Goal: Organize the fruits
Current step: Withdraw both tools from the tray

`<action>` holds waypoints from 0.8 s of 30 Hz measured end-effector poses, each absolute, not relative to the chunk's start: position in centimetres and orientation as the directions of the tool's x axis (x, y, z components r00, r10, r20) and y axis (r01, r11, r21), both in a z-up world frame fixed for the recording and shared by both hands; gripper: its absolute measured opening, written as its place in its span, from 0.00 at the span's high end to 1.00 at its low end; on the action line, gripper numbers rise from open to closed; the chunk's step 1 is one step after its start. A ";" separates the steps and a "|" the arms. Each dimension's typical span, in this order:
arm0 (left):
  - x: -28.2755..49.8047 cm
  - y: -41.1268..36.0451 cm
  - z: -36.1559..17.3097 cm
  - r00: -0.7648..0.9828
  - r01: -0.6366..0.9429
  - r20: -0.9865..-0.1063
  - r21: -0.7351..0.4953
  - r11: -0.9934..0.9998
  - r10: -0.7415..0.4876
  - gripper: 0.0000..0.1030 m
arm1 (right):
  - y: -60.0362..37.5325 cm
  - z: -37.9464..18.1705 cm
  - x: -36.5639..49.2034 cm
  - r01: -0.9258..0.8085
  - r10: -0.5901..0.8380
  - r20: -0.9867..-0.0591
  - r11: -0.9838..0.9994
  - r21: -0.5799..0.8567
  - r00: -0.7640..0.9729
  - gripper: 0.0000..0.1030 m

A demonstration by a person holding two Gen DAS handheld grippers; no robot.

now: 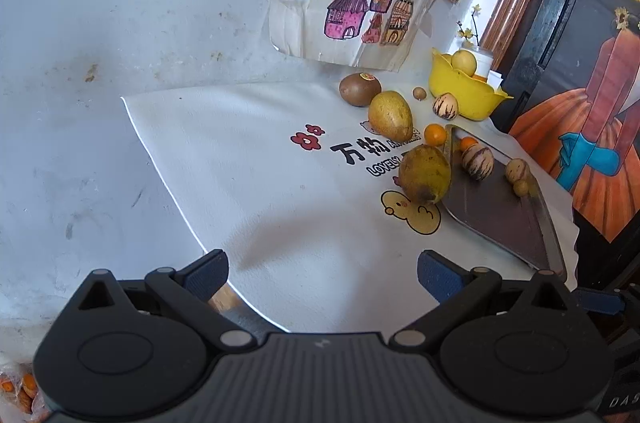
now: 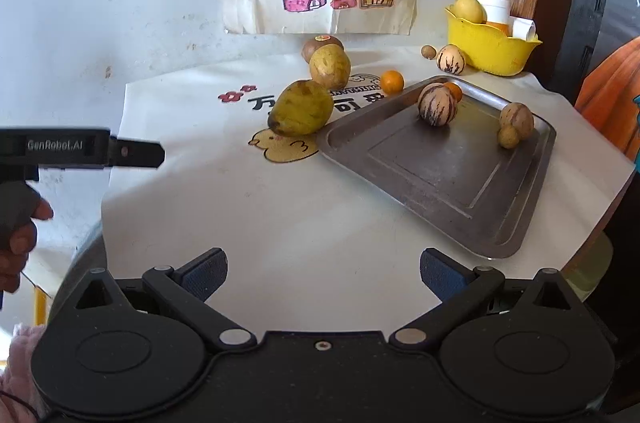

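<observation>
A dull, scuffed metal tray [image 2: 448, 175] on matt white cloth [image 2: 240, 215]; behind, a glossy yellow plastic bowl [image 2: 492, 51].

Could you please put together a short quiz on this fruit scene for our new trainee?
1. True or false: the right hand-held gripper is shut on a fruit.
2. How many fruits lie on the metal tray? A) two B) four C) six
3. Fill in: the large greenish mango lies on the cloth right beside the tray's ____ edge.

Key: 1. False; it is open and holds nothing, as is the left hand-held gripper. 2. B. 3. Left.
</observation>
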State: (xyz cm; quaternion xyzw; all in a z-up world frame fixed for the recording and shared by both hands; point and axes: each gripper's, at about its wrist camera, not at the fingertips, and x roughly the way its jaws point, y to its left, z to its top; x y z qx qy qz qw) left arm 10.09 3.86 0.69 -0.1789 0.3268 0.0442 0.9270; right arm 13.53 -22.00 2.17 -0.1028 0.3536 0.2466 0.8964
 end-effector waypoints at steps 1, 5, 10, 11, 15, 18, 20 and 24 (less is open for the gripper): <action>10.3 3.8 0.6 0.783 -0.192 -0.621 -0.303 0.934 -0.040 0.00 | -22.2 2.2 13.9 -0.514 0.380 -0.680 0.858 0.005 0.628 0.01; 11.3 3.5 0.6 0.785 -0.171 -0.618 -0.298 0.939 -0.053 0.00 | -23.3 2.7 15.3 -0.505 0.415 -0.658 0.861 0.060 0.629 0.01; 12.9 2.7 0.7 0.792 -0.128 -0.606 -0.293 0.948 -0.080 0.00 | -24.7 3.6 17.8 -0.486 0.440 -0.627 0.867 0.111 0.643 0.01; 13.3 2.5 0.7 0.792 -0.120 -0.605 -0.290 0.949 -0.085 0.00 | -24.9 3.7 18.3 -0.484 0.444 -0.624 0.867 0.118 0.643 0.01; 14.9 1.7 0.8 0.791 -0.087 -0.602 -0.280 0.956 -0.104 0.00 | -25.3 3.9 20.2 -0.482 0.455 -0.614 0.866 0.136 0.645 0.01; 16.1 1.2 0.9 0.793 -0.064 -0.598 -0.276 0.959 -0.119 0.00 | -25.4 3.8 21.6 -0.485 0.462 -0.617 0.862 0.146 0.637 0.01; 17.0 0.9 0.9 0.792 -0.047 -0.597 -0.272 0.961 -0.130 0.00 | -25.4 3.6 22.6 -0.487 0.466 -0.620 0.860 0.152 0.631 0.01; 18.6 0.3 0.8 0.793 -0.019 -0.592 -0.260 0.966 -0.144 0.00 | -25.3 3.7 24.8 -0.489 0.468 -0.619 0.859 0.151 0.631 0.01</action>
